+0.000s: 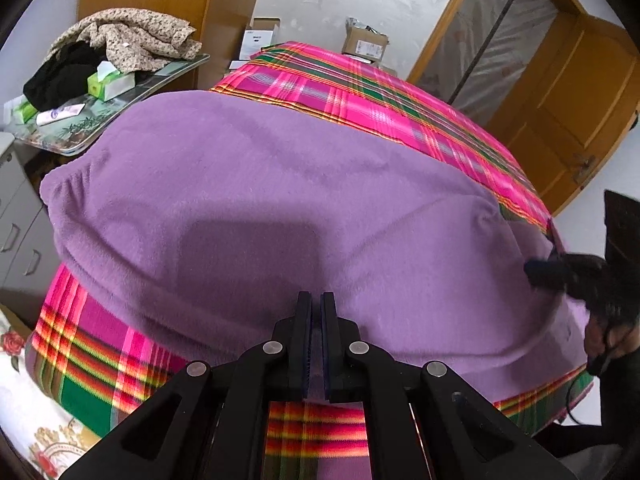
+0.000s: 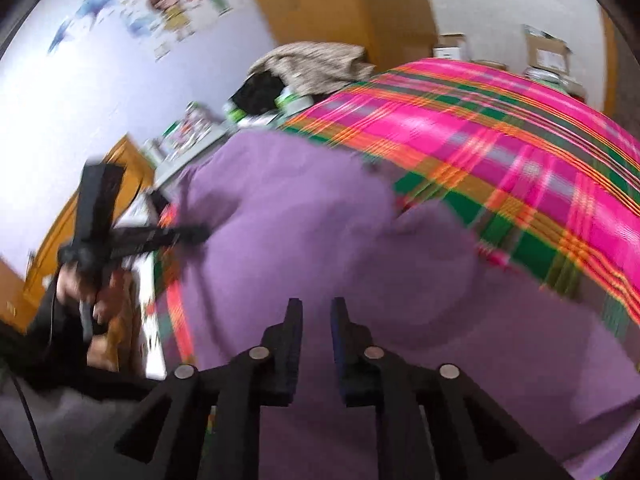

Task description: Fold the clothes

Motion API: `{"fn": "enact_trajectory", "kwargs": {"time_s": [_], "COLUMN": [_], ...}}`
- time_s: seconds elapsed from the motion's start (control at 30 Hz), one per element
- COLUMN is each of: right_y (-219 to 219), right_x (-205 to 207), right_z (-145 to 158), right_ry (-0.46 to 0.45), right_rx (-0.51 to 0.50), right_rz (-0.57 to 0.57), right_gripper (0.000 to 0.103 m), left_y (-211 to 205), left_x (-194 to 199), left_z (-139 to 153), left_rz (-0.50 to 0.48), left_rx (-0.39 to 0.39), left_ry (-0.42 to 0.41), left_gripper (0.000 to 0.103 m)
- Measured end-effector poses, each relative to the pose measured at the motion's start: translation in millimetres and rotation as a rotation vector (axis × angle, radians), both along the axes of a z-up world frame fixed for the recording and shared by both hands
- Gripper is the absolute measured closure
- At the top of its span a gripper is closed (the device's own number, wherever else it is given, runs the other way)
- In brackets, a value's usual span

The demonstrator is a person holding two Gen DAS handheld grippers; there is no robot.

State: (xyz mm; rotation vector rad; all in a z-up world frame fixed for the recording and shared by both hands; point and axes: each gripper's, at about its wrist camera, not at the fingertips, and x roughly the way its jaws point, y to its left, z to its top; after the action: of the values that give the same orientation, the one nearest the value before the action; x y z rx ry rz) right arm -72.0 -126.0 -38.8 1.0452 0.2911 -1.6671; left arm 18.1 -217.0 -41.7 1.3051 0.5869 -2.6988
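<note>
Both views are bright with soft, even indoor light, and the left wrist view is sharp, with a dark soft-edged shadow (image 1: 248, 252) cast on the purple garment (image 1: 280, 184) just above centre. The right wrist view is smeared by motion blur throughout, worst on the plaid bedcover (image 2: 520, 152) toward 2 o'clock and the wall stickers (image 2: 172, 4) at 11 o'clock. Fisheye distortion bows straight lines and leaves black corners in both.

A plain purple garment (image 1: 280, 200) lies on a pink, green and orange plaid cover (image 1: 360, 88); beyond, seemingly floral beige cloth (image 1: 136, 36).
</note>
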Motion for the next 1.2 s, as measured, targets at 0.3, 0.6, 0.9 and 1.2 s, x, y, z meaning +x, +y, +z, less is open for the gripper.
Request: {"fn": "enact_trajectory", "kwargs": {"time_s": [0.3, 0.6, 0.9, 1.2], "right_y": [-15.1, -23.9, -18.1, -13.9], "right_x": [73.5, 74.8, 80.6, 106.9], "right_z": [-15.4, -23.3, -11.4, 0.5], "right_ry": [0.176, 0.233, 0.232, 0.226], "right_rx": [0.078, 0.122, 0.086, 0.053], "right_rz": [0.206, 0.205, 0.203, 0.26], "right_gripper": [0.071, 0.099, 0.1, 0.101], "left_y": [-20.6, -39.1, -39.6, -44.4], "left_x": [28.5, 25.1, 23.8, 45.7], "left_z": [10.6, 0.2, 2.1, 21.4], "left_rz": [0.186, 0.295, 0.33, 0.336], "left_rx": [-0.065, -0.054, -0.088, -0.146], "left_ry": [0.016, -0.02, -0.025, 0.028], "left_gripper": [0.074, 0.074, 0.103, 0.103]}}
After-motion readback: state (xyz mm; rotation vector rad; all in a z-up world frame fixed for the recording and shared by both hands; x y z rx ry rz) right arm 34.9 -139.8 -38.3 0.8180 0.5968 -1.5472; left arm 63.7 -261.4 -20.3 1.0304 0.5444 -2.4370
